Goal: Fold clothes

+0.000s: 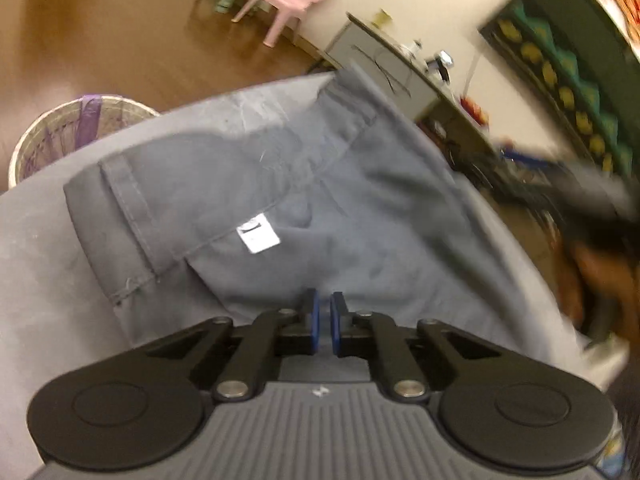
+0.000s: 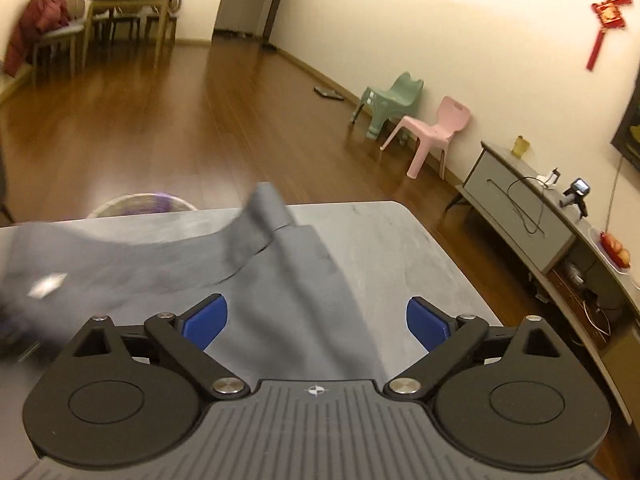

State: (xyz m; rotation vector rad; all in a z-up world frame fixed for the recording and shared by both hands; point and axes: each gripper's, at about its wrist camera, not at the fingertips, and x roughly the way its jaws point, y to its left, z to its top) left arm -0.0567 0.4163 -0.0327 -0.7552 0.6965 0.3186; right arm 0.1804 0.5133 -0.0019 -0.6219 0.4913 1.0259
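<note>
While the left claw (image 1: 323,308) sits closed above the grey garment (image 1: 280,184), the right claw (image 2: 317,322) gapes empty.

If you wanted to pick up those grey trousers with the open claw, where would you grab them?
Probably the raised fold at the far end of the grey trousers. It stands up off the table, so the open right gripper could reach forward and pinch it from both sides, whereas the flat cloth offers no edge.
</note>
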